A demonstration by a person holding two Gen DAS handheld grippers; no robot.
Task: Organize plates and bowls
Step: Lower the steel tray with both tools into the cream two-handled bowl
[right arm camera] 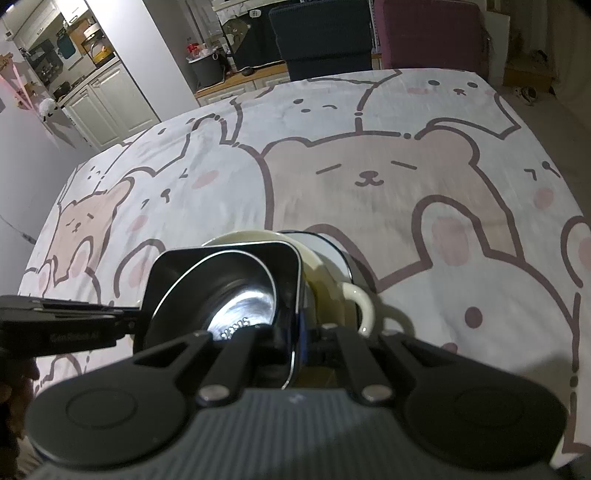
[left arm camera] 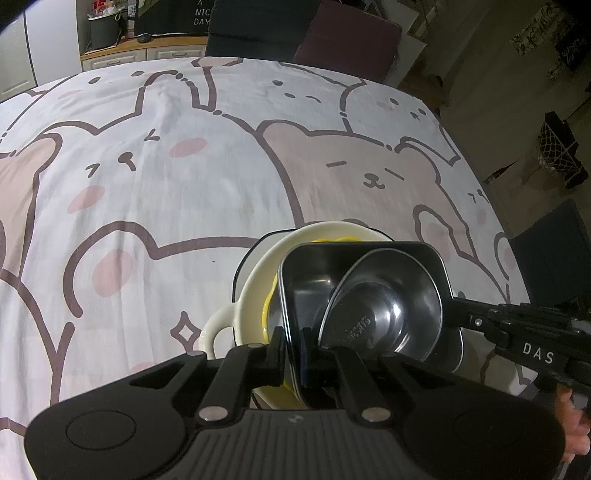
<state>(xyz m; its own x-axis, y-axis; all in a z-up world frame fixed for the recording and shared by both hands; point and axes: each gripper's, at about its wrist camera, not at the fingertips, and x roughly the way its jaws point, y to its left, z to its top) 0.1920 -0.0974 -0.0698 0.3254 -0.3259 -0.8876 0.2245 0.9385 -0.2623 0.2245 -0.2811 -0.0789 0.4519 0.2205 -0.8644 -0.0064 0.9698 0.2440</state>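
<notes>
A dark square metal dish (left arm camera: 306, 273) (right arm camera: 221, 258) holds a round steel bowl (left arm camera: 384, 306) (right arm camera: 243, 302). Both sit over a cream bowl with loop handles (left arm camera: 258, 273) (right arm camera: 321, 273) that shows a yellow rim inside (left arm camera: 267, 306). Under it lies a white plate with a dark rim (left arm camera: 243, 258) (right arm camera: 332, 247). My left gripper (left arm camera: 293, 347) is shut on the square dish's left wall. My right gripper (right arm camera: 299, 332) is shut on its right wall and shows in the left wrist view as black fingers (left arm camera: 476, 321). Whether the dish rests on the cream bowl I cannot tell.
The stack stands near the front of a table under a cloth printed with bears and rabbits (left arm camera: 184, 166) (right arm camera: 369, 192). Dark and purple chairs (left arm camera: 332, 33) (right arm camera: 321, 37) stand beyond the far edge. The table's right edge drops to the floor (left arm camera: 517, 206). A hand (left arm camera: 576, 424) holds the right gripper.
</notes>
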